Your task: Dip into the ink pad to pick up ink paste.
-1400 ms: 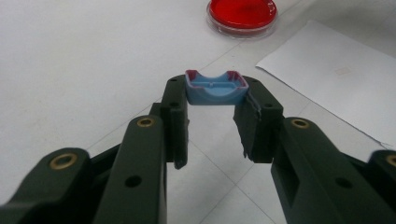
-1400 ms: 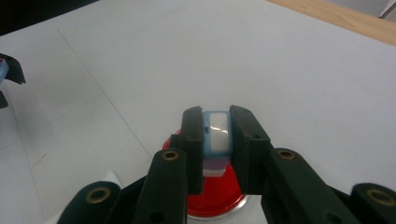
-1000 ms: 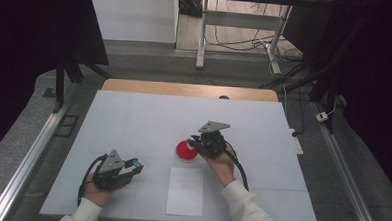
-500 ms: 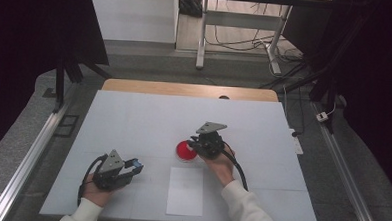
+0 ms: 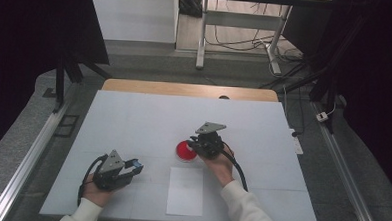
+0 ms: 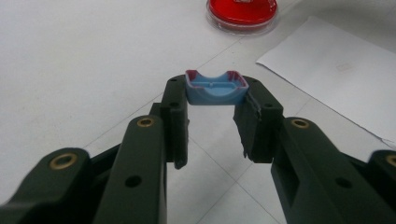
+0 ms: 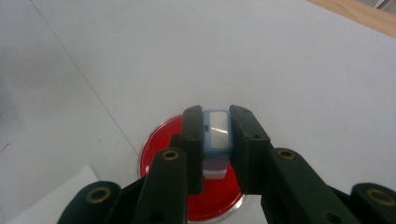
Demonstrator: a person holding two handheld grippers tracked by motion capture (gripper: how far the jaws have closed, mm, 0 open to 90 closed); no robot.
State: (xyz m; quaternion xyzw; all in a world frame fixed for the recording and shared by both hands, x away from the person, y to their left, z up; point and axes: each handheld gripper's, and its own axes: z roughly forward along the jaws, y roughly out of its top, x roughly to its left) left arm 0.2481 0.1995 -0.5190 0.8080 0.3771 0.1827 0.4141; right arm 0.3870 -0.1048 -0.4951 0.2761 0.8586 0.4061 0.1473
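Note:
My left gripper (image 6: 215, 100) is shut on a small blue plastic piece (image 6: 215, 88) with a curved top and reddish rim, pinched at the fingertips. In the high view that gripper (image 5: 136, 166) lies low at the table's front left, pointing right. A red round dish (image 5: 184, 151) sits mid-table. My right gripper (image 7: 217, 119) is shut on a light-blue block (image 7: 217, 135) with a white face, held directly over the red dish (image 7: 159, 144). In the high view the right gripper (image 5: 191, 148) hangs at the dish's right edge.
A white paper sheet (image 5: 185, 190) lies in front of the dish, between the two hands, and shows again as the paper sheet (image 6: 341, 74). The table's white mat (image 5: 133, 118) ends at a wooden strip (image 5: 185, 90) along the far side. Metal rails (image 5: 26, 158) flank the table.

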